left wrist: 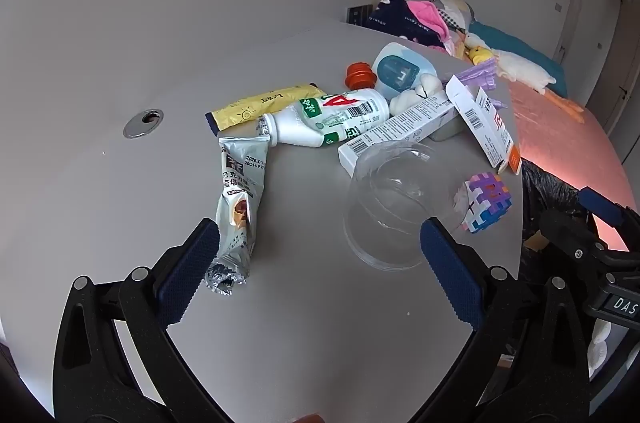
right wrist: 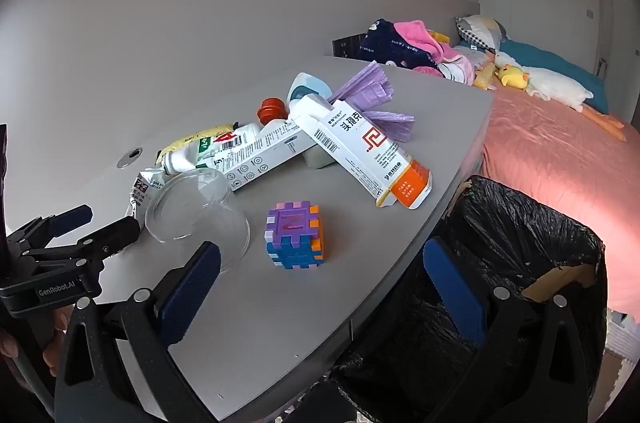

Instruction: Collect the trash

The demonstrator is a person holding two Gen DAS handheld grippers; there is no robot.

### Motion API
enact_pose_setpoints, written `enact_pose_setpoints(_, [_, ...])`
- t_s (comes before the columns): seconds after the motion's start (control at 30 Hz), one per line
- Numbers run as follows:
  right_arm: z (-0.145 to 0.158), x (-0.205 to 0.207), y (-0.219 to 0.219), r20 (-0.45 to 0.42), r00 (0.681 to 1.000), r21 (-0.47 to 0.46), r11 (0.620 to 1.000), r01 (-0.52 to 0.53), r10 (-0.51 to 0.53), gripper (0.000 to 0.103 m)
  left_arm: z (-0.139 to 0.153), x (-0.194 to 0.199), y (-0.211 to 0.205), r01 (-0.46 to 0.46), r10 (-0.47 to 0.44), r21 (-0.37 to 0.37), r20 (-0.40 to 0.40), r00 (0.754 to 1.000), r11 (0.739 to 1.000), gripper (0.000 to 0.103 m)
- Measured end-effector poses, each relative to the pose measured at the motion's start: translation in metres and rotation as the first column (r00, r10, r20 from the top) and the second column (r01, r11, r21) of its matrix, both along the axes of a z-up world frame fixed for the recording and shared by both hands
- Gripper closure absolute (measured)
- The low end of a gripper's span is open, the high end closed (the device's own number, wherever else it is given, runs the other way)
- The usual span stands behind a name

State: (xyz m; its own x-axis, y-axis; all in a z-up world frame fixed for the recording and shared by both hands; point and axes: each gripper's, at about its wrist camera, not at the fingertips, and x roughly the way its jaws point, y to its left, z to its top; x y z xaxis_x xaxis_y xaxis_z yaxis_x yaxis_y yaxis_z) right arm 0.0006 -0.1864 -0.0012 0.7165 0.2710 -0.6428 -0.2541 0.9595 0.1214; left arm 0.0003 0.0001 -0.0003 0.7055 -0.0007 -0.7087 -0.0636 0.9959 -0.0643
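Trash lies in a heap on the grey table [left wrist: 304, 307]: a silver snack wrapper [left wrist: 238, 207], a white bottle [left wrist: 332, 119] on its side, a yellow packet [left wrist: 260, 103], a long white box [left wrist: 400, 127] and a white-and-orange box [right wrist: 368, 159]. My left gripper [left wrist: 318, 239] hovers open above the table, the wrapper's crumpled end beside its left finger and a clear upturned cup [left wrist: 392, 199] near its right one. My right gripper [right wrist: 322, 255] is open and empty, straddling the table's edge between a colourful puzzle cube [right wrist: 294, 235] and a bin lined with a black bag [right wrist: 520, 243].
Purple folded bags [right wrist: 372, 95], an orange cap [right wrist: 272, 109] and a blue-and-white item [left wrist: 400, 71] sit behind the heap. A metal cable hole [left wrist: 143, 123] is at the left. A bed with a pink cover [right wrist: 560, 151], clothes and plush toys stands beyond the table.
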Motion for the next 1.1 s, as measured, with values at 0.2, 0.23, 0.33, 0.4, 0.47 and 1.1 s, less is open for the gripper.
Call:
enact_pose_setpoints(0.2, [-0.0017,-0.0003,0.0000,-0.005,1.000,-0.002,1.000,-0.002,0.002,0.002,0.0014,0.0041,0.0031,0.002,-0.002,0.009,-0.011,1.000,1.000,0.006])
enact_pose_setpoints(0.23, [-0.0018,-0.0004,0.0000,-0.005,1.000,-0.003,1.000,-0.003,0.002,0.002,0.0013,0.0022,0.0019,-0.001,0.001,0.014,-0.006,1.000,1.000,0.006])
enact_pose_setpoints(0.33, [-0.0019,0.0000,-0.0003,-0.006,1.000,-0.004,1.000,-0.001,0.001,0.002,-0.0027,0.0031,-0.0005,-0.005,0.005,0.017,-0.008,1.000,1.000,0.006])
enact_pose_setpoints(0.4, [-0.0004,0.0007,-0.0005,-0.008,1.000,-0.003,1.000,0.001,-0.001,0.002,-0.0021,0.0000,0.0008,-0.006,0.006,0.017,-0.002,1.000,1.000,0.006])
enact_pose_setpoints(0.47, [0.0017,0.0011,-0.0010,-0.008,1.000,-0.002,1.000,0.002,-0.002,0.002,-0.0016,-0.0006,0.0010,-0.005,0.005,0.019,0.001,1.000,1.000,0.006])
enact_pose_setpoints(1.1, [-0.0026,-0.0010,-0.0055,-0.011,1.000,-0.007,1.000,0.008,-0.008,0.002,-0.0008,-0.0011,0.0006,-0.003,0.003,0.028,-0.003,1.000,1.000,0.006])
